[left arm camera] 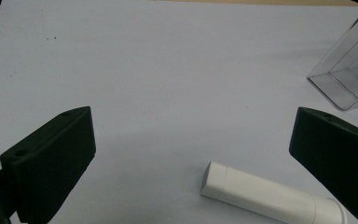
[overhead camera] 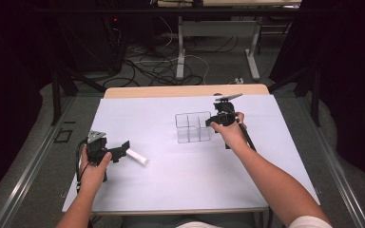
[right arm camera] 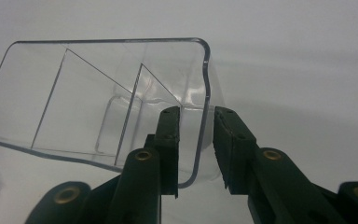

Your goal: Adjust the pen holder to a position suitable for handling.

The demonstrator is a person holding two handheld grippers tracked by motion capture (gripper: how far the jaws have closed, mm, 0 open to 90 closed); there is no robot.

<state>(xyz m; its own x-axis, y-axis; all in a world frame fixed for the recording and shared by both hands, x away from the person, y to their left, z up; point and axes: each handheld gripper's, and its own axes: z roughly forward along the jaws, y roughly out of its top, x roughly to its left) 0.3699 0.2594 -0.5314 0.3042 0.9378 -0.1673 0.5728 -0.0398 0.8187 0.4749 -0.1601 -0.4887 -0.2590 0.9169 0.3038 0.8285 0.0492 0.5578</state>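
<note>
We look down on a desk (overhead camera: 180, 190) covered by a pale sheet, with a person's 2 forearms coming in from the bottom edge. The left gripper (overhead camera: 121, 150) rests low at the left of the desk, held in the left hand (overhead camera: 94, 167), and points toward the middle. Its fingers (left arm camera: 51, 163) stand wide apart and grip nothing. A white tube (overhead camera: 136, 156) lies flat on the sheet just in front of them; in the left gripper view the white tube (left arm camera: 270, 195) sits between the 2 spread fingers, nearer the one on the right of that view, its squared end pointing away from the gripper, and we cannot tell whether it touches that finger. The right gripper (overhead camera: 212, 121), held in the right hand (overhead camera: 230, 133), is at the right side of a clear plastic organizer (overhead camera: 192, 127), which stands near the middle of the desk, well apart from the tube, and is split by thin walls into compartments. In the right gripper view the right gripper (right arm camera: 196, 140) has its 2 fingers (right arm camera: 170, 144) on either side of the clear plastic organizer's (right arm camera: 98, 98) rounded corner wall, 1 inside and 1 outside. A narrow gap shows between each pad and the wall, so the fingers are slightly open and not squeezing it.
</note>
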